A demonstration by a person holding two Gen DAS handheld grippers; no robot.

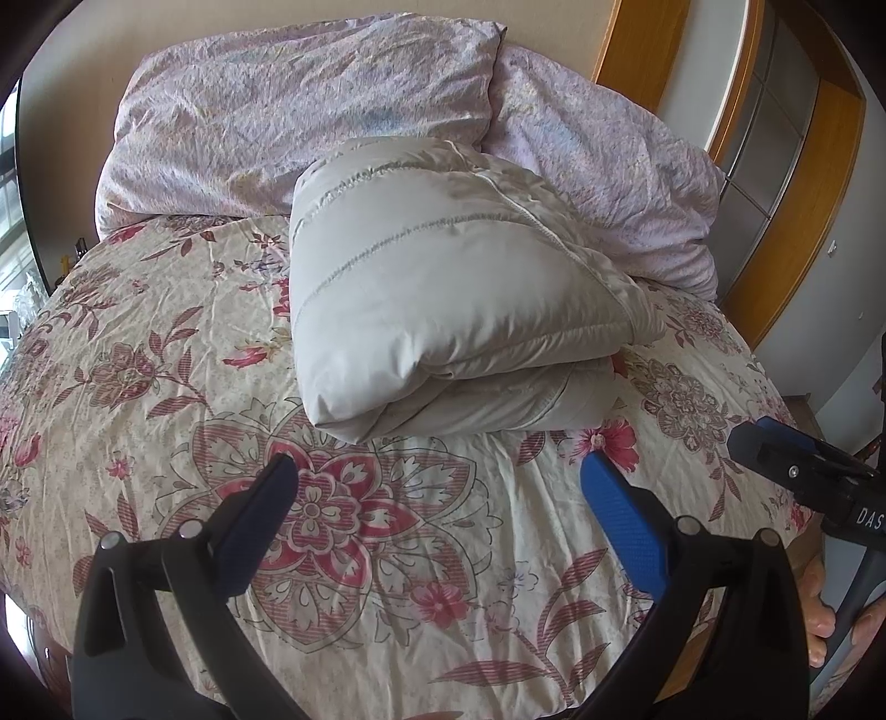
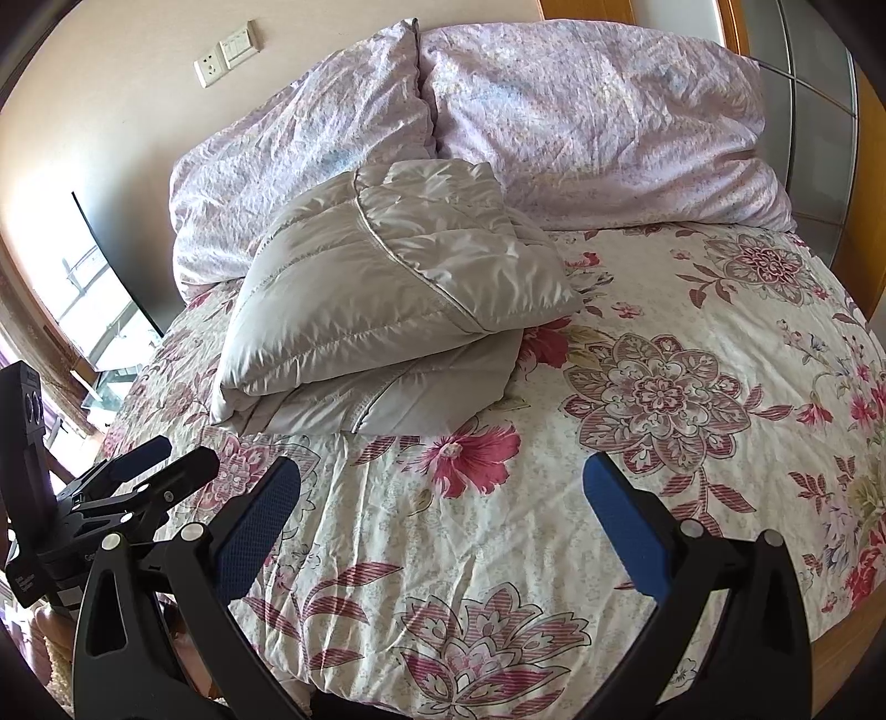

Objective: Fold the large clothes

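A pale grey quilted down coat [image 1: 443,299] lies folded into a thick bundle on the flowered bedspread [image 1: 343,515], near the pillows. It also shows in the right wrist view [image 2: 382,310]. My left gripper [image 1: 440,476] is open and empty, held over the bedspread just in front of the bundle. My right gripper [image 2: 443,482] is open and empty, in front of and to the right of the bundle. The right gripper also shows at the right edge of the left wrist view [image 1: 786,448]. The left gripper shows at the left edge of the right wrist view [image 2: 166,459].
Two lilac pillows [image 2: 581,122] [image 2: 299,155] lie at the head of the bed behind the coat. A wooden-framed wardrobe [image 1: 792,166] stands to the right. A window [image 2: 94,293] is on the left, wall sockets [image 2: 227,52] above the pillows.
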